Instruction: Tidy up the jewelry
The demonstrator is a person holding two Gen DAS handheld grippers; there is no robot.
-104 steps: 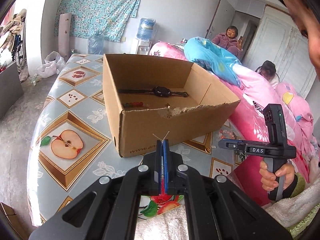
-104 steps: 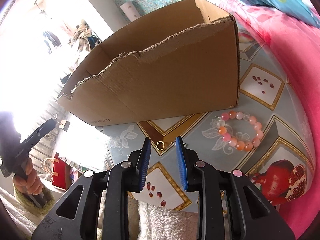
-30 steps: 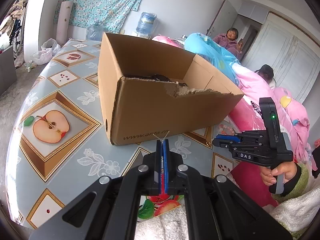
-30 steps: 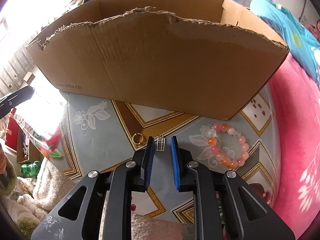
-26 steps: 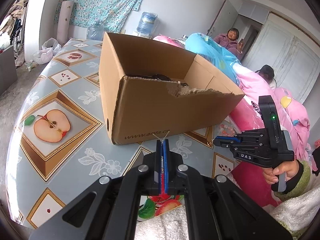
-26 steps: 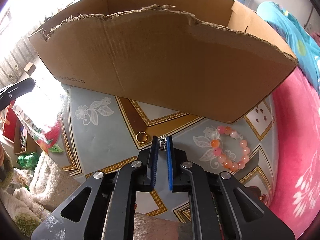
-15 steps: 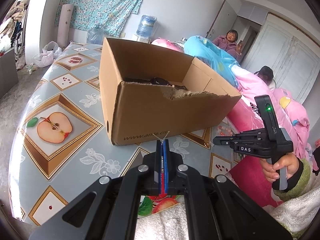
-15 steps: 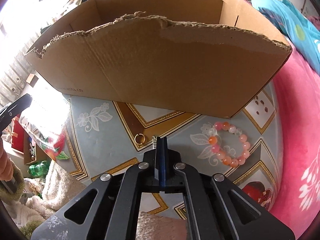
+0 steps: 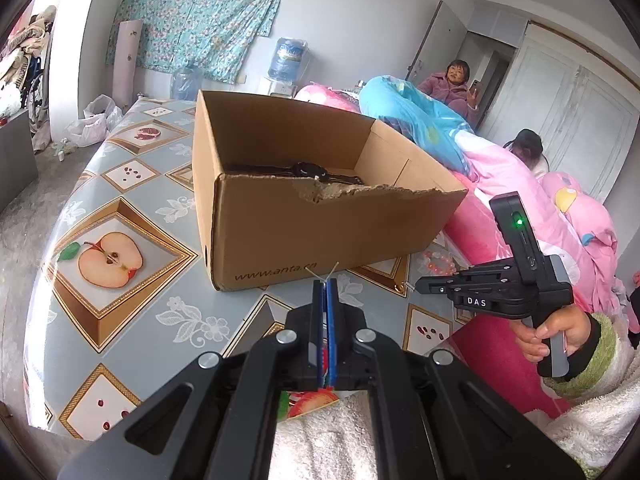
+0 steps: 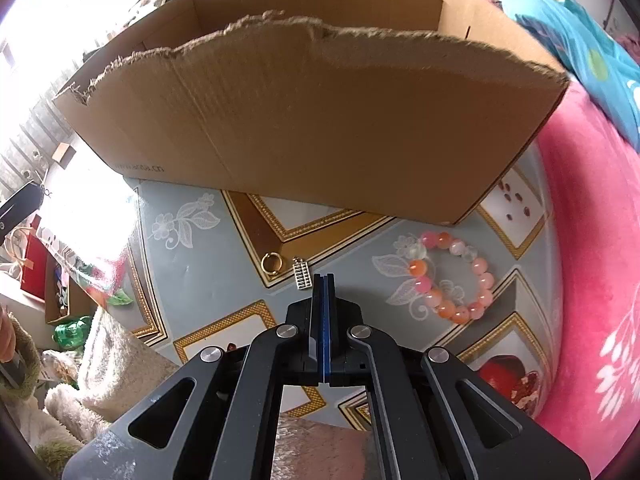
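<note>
A cardboard box [image 9: 320, 232] stands on the table, with a black watch [image 9: 308, 170] inside. My left gripper [image 9: 325, 282] is shut on a thin wire piece [image 9: 322, 274] in front of the box. My right gripper [image 10: 323, 278] is shut with nothing between its pads; a small silver ladder-shaped charm [image 10: 301, 274] lies on the table just left of its tips. A gold ring [image 10: 272, 261] lies left of the charm. A pink and orange bead bracelet [image 10: 448, 276] lies to the right. In the left wrist view my right gripper [image 9: 418, 287] hovers by the charm [image 9: 407, 285].
The box [image 10: 312, 120] fills the space ahead of my right gripper. The table [image 9: 120, 208] has a patterned fruit-print cover. Pink bedding [image 10: 592, 280] borders the table's right edge. Two people sit behind the bed [image 9: 456, 84].
My right gripper closed around the silver charm, then rose; the charm now lies on the table beside its tips. My left gripper stayed shut on the wire piece.
</note>
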